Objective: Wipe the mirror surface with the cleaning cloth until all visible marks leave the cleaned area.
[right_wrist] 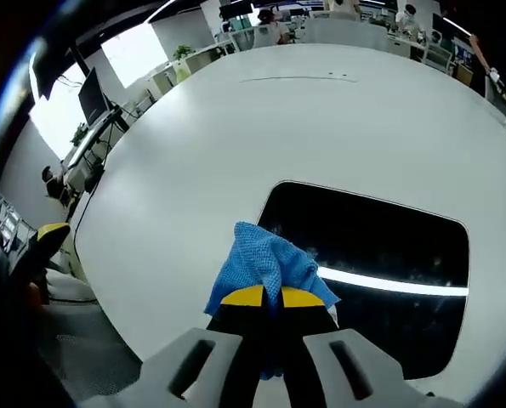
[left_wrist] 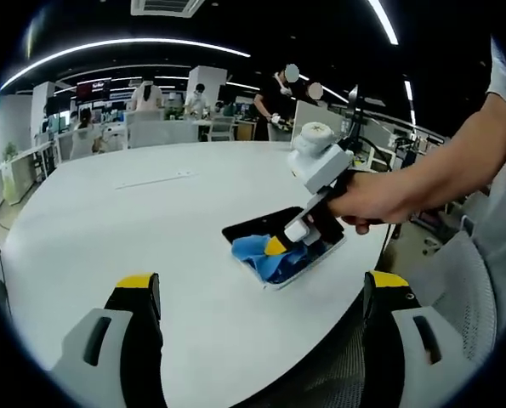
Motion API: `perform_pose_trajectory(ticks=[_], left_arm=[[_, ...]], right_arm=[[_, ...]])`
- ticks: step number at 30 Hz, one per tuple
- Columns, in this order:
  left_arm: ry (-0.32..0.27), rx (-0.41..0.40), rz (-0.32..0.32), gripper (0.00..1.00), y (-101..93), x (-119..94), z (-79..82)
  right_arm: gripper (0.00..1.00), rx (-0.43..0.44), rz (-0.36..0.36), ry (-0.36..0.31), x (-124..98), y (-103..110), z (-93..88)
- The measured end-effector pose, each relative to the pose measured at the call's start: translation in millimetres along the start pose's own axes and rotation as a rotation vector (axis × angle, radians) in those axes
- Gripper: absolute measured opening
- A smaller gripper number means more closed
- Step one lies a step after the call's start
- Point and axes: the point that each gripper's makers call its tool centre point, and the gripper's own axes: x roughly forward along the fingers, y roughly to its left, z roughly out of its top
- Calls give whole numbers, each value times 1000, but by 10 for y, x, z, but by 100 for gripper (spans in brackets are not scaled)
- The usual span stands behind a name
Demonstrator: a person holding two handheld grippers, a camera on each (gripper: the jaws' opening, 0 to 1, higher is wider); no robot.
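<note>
Right gripper view looks down its own right gripper point(right_wrist: 264, 297), whose black jaws with yellow tips are pressed together on a crumpled blue microfibre cleaning cloth point(right_wrist: 265, 263). The cloth bunches up just ahead of the fingertips and spills to either side of them. It rests on the near edge of a dark rectangular mirror with a pale frame point(right_wrist: 380, 246), which lies flat on a large round white table point(right_wrist: 235, 127). The glass stretches away beyond the fingertips and reflects a bright ceiling light strip.

Left gripper view shows the left gripper point(left_wrist: 261, 293) with its yellow-tipped jaws spread wide apart, holding nothing, above the table's near rim. Well ahead of those fingers, a person's hand point(left_wrist: 367, 200) holds the right gripper, tipped down onto the cloth on the mirror.
</note>
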Motion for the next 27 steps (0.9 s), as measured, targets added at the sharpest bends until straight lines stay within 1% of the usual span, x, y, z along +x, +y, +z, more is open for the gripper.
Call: perform_pose_trajectory(ticks=[8, 17, 27], left_arm=[[5, 5, -4, 99, -3, 9, -11], [6, 1, -1, 99, 12, 6, -15], [17, 4, 33, 99, 73, 20, -48]], right_arm=[[0, -15, -9, -5, 57, -48, 116], [0, -21, -26, -6, 180, -155, 321], [0, -53, -38, -9, 205, -200, 434]])
